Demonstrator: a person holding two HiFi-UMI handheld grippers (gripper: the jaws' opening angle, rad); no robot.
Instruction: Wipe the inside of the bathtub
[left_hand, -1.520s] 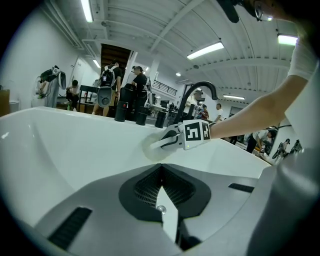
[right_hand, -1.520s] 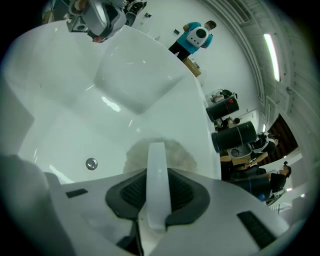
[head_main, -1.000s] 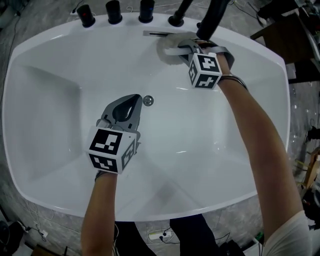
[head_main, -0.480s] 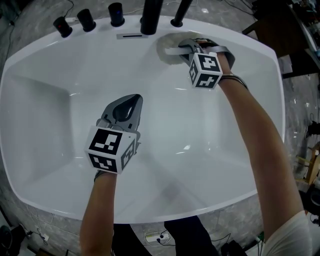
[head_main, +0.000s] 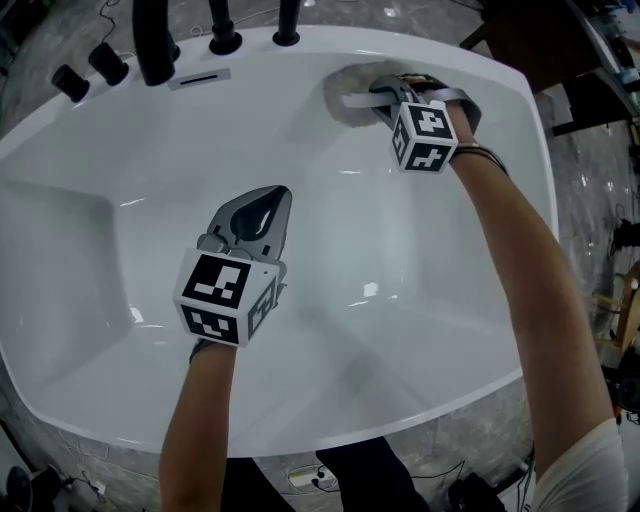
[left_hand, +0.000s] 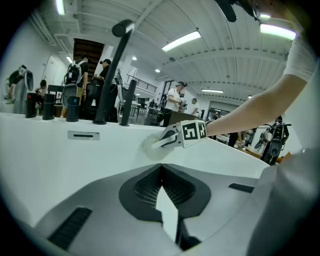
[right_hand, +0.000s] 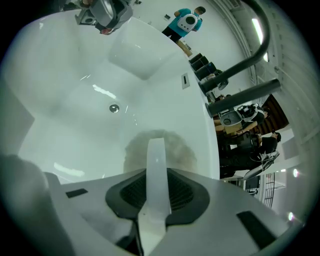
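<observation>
Bathtub (head_main: 60, 330): long axis runs left-right in our head view. Black tap fittings (head_main: 150, 45) line the far rim at left, with the overflow slot (head_main: 198, 78) just below them on the far wall.

Left gripper (head_main: 268, 200) hangs over the tub floor about mid-length. Its jaws are pressed together on nothing, tips pointing at the far wall.

We see the drain (right_hand: 114, 107) only in the right gripper view, on the floor well apart from the pad.

Right gripper (head_main: 385, 92) is at the far wall toward the right end, jaws pinching the white strap (right_hand: 155, 165) of the round fluffy pad (head_main: 345, 95). The pad lies against the wall just under the rim. The strap's long axis follows the gripper's line and points left along the wall.

Room: we have open wall leftward to the overflow slot and open floor between the two grippers. The right corner curve is near the pad, and the rim edge is just above it.
</observation>
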